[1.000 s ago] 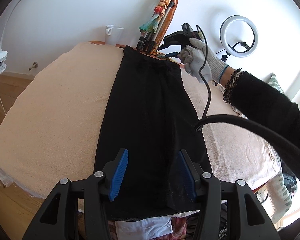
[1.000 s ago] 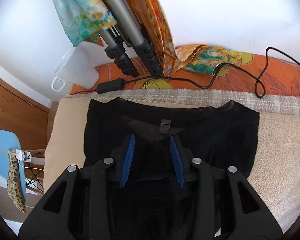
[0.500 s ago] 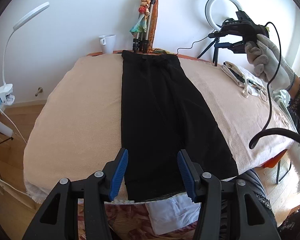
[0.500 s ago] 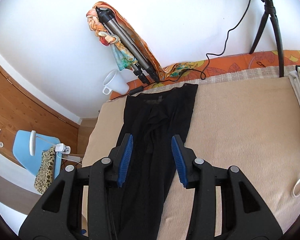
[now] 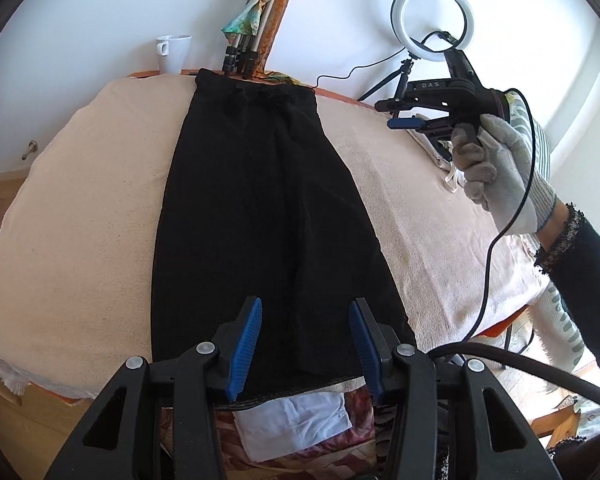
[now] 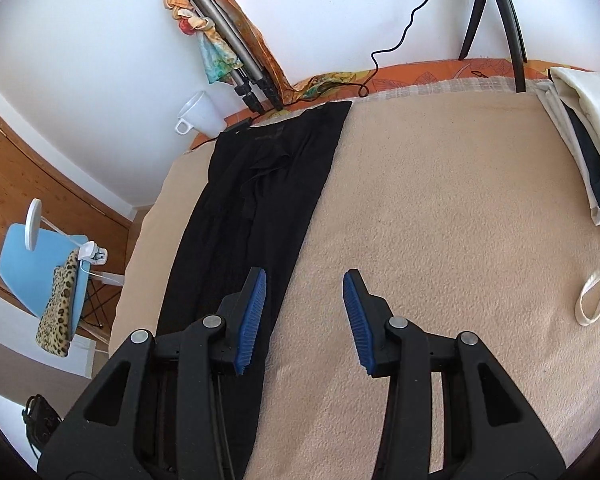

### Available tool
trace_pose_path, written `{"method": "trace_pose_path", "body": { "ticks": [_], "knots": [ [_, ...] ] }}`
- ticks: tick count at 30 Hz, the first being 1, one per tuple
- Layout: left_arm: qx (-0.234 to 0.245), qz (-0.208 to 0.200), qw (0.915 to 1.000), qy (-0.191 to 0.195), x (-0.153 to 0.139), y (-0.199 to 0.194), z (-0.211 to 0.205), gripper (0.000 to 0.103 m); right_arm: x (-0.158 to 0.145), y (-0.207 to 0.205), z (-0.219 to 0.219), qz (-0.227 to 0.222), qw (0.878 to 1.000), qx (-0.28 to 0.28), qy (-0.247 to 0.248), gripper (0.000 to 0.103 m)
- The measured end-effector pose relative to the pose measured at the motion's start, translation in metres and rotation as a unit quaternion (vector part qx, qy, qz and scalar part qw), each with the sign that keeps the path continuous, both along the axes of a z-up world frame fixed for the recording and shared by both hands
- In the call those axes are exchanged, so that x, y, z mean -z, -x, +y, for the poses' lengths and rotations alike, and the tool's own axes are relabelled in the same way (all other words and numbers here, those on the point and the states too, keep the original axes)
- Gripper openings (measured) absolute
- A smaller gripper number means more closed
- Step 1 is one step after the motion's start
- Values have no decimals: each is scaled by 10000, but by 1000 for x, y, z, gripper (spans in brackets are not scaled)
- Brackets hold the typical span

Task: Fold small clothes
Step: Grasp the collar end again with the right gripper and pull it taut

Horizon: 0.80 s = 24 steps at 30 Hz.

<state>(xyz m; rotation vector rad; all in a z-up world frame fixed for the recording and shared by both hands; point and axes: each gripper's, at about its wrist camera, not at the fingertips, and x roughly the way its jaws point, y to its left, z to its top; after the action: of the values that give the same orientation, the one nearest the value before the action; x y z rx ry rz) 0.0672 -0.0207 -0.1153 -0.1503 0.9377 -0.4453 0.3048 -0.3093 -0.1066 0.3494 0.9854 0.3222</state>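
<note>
A long black garment (image 5: 260, 200) lies flat lengthwise on the beige blanket (image 5: 80, 220), its waistband at the far end. My left gripper (image 5: 305, 312) hovers over the near hem. Its jaws are closing, with only the cloth below them and nothing pinched. In the right wrist view the same garment (image 6: 268, 200) runs along the left. My right gripper (image 6: 305, 280) stands open over bare blanket (image 6: 440, 260), just right of the garment's edge. The left wrist view shows the right gripper (image 5: 404, 116) held up at the far right by a gloved hand (image 5: 496, 168).
At the far edge stand a white mug (image 5: 174, 54), a scarf-wrapped tripod (image 5: 252, 28) and a ring light (image 5: 432, 20). A pile of folded clothes (image 6: 580, 140) lies at the blanket's right end. A white cloth (image 5: 296, 420) shows below the near edge. A blue chair (image 6: 32, 260) stands left.
The right gripper left the garment's waistband and swung right, over bare blanket. The left gripper shifted a little near the hem, and its jaws narrowed slightly.
</note>
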Motion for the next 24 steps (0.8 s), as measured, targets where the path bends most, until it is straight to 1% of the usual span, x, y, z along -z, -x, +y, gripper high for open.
{"method": "trace_pose_path", "body": {
  "ticks": [3, 6, 9, 10, 12, 14, 16, 17, 18, 19, 20, 21, 22, 24],
  "knots": [
    [119, -245, 9993, -243, -1, 7, -25, 45, 17, -32, 12, 159, 9999, -8, 25, 43],
    [219, -347, 9984, -391, 2, 12, -45, 45, 35, -59, 24, 252, 9996, -48, 108, 43],
    [344, -264, 9975, -552, 14, 11, -63, 45, 53, -79, 29, 389, 9992, -25, -23, 43],
    [405, -229, 9974, -543, 18, 11, -68, 45, 57, -84, 31, 401, 9992, -26, -21, 43],
    [516, -150, 9973, -497, 24, 12, -74, 44, 61, -90, 35, 376, 9992, -74, -58, 42],
    [624, -93, 9961, -614, 31, 14, -81, 45, 62, -95, 39, 323, 9994, -143, -70, 41],
    [686, -122, 9939, -857, 37, 17, -90, 44, 62, -99, 44, 273, 9994, -197, 18, 37],
    [690, -147, 9931, -932, 39, 18, -92, 44, 62, -101, 46, 248, 9994, -235, 74, 33],
    [686, -164, 9930, -948, 40, 18, -94, 44, 63, -102, 49, 224, 9992, -288, 153, 25],
    [683, -183, 9929, -951, 40, 17, -94, 42, 63, -103, 53, 197, 9989, -346, 236, 21],
    [693, -190, 9929, -949, 40, 16, -94, 38, 64, -104, 56, 173, 9986, -380, 316, 14],
    [714, -181, 9929, -935, 41, 15, -95, 29, 64, -104, 58, 137, 9983, -411, 377, 9],
    [737, -169, 9932, -883, 41, 14, -94, 23, 64, -104, 60, 111, 9980, -448, 441, 7],
    [786, -62, 9947, -660, 40, 11, -92, 13, 61, -106, 64, 117, 9964, -529, 657, 3]
  ]
}}
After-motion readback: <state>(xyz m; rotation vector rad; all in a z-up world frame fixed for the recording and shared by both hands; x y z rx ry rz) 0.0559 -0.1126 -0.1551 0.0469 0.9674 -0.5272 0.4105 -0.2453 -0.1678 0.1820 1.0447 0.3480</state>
